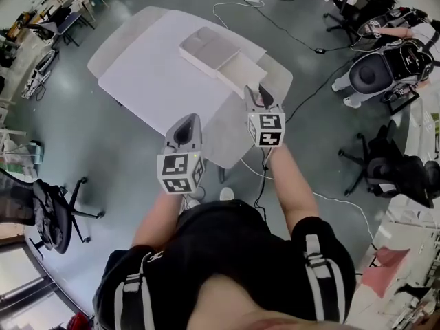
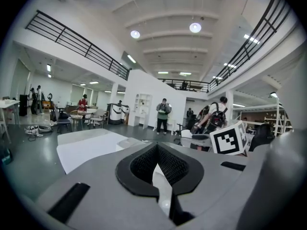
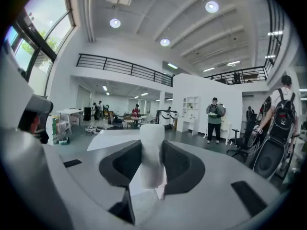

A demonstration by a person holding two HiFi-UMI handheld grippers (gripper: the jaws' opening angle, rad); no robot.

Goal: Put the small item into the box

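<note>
Two tongs hang at the near edge of the white tabletop (image 1: 155,74), around the middle of the head view. The right tongs (image 1: 258,91) are clamped on a small white cylindrical item (image 3: 152,145), which stands upright between the pads at the centre of the right gripper view. The left tongs (image 1: 190,124) are closed together and hold nothing. The open white box (image 1: 240,72) sits at upper centre, just beyond the right tongs.
</note>
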